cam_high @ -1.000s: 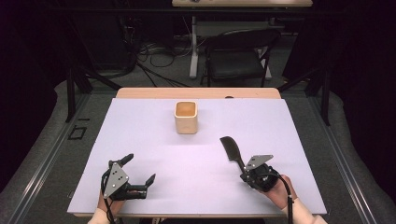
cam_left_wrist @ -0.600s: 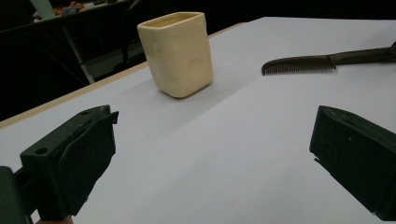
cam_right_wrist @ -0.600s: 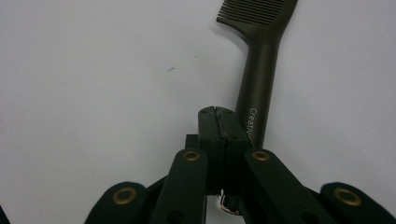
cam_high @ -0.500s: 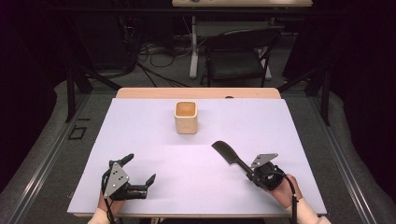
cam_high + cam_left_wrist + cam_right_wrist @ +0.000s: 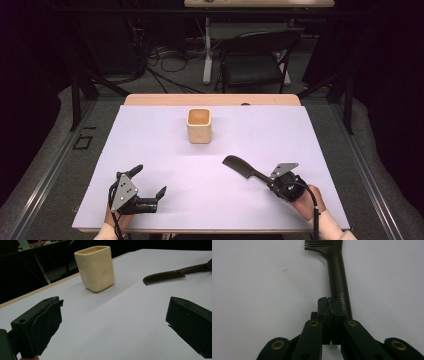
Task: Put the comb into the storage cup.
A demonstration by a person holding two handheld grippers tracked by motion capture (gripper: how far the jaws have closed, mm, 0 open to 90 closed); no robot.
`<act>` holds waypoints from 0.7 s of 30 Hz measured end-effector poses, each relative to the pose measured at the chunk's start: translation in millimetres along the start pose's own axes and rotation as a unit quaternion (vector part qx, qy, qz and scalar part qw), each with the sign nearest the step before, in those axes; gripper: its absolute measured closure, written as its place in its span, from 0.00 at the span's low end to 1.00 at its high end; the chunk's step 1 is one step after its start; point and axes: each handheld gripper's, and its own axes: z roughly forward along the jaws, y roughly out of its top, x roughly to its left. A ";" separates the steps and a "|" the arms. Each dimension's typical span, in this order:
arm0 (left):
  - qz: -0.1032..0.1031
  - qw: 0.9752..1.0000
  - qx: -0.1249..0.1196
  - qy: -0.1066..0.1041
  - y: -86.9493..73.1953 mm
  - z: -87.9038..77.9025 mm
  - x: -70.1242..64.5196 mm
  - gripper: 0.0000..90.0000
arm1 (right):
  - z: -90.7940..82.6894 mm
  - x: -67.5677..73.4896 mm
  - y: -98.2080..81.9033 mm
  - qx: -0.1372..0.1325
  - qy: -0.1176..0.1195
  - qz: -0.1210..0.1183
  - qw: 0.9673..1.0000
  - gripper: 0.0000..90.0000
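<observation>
A dark comb point(image 5: 242, 167) lies low over the pale table point(image 5: 150, 140) at the right front, teeth end pointing to the back left. My right gripper point(image 5: 269, 181) is shut on its handle; in the right gripper view the jaws point(image 5: 329, 306) press together against the handle of the comb point(image 5: 337, 270). A cream square cup point(image 5: 199, 126) stands upright at the back middle. At the front left my left gripper point(image 5: 149, 180) is open and holds nothing. The left gripper view has the cup point(image 5: 96, 267) ahead and the comb point(image 5: 165, 277) to the right, beyond my own open gripper point(image 5: 112, 325).
A wooden strip point(image 5: 210, 99) edges the table's far side. Behind it stand a black chair point(image 5: 255, 60) and cables on the floor. Bare table surface lies between the cup and both grippers.
My right gripper has swung the comb from pointing steeply away to a lower, flatter angle toward the left, and moved slightly right. The left gripper and the cup have stayed put.
</observation>
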 end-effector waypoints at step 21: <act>-0.002 1.000 -0.003 -0.001 0.0 -0.4 -0.8 0.00 | -20.6 17.9 16.0 0.009 -0.012 -0.039 0.999 0.37</act>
